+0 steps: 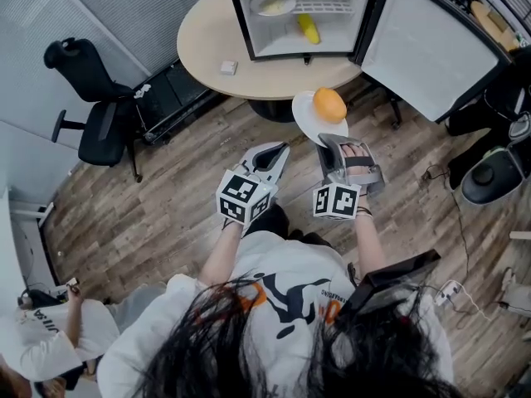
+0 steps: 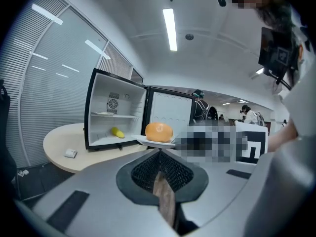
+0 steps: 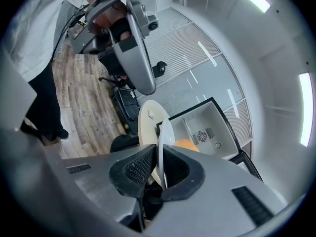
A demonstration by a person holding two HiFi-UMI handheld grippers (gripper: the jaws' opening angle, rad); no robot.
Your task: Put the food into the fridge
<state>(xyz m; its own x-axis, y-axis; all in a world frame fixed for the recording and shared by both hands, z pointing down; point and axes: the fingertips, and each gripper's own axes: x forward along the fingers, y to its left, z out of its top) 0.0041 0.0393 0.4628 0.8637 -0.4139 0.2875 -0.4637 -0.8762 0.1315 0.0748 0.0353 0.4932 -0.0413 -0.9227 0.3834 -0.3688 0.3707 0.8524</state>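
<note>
Dark hair (image 1: 249, 355) of the person is filling the head view's edge at six o'clock, nearest the lens. Out at nine o'clock a black office chair (image 1: 95, 98) is standing on the wood floor (image 1: 166, 197). Just left of centre the left gripper (image 1: 278, 152) is pointing toward twelve o'clock, its jaws resting together with nothing between them. At twelve o'clock the fridge (image 1: 245, 23) is sitting open on the round table (image 1: 207, 40), with a white dish (image 1: 272, 5) on its shelf and a yellow item (image 1: 308, 28) on its bottom. Just right of centre the right gripper (image 1: 336, 139) is pinching the near rim of a white plate (image 1: 303, 118), its jaws closed tight on it. The round orange food (image 1: 329, 104) is riding on that plate, outside the fridge and in front of its opening. At two o'clock the fridge door (image 1: 431, 48) is hanging wide open.
</note>
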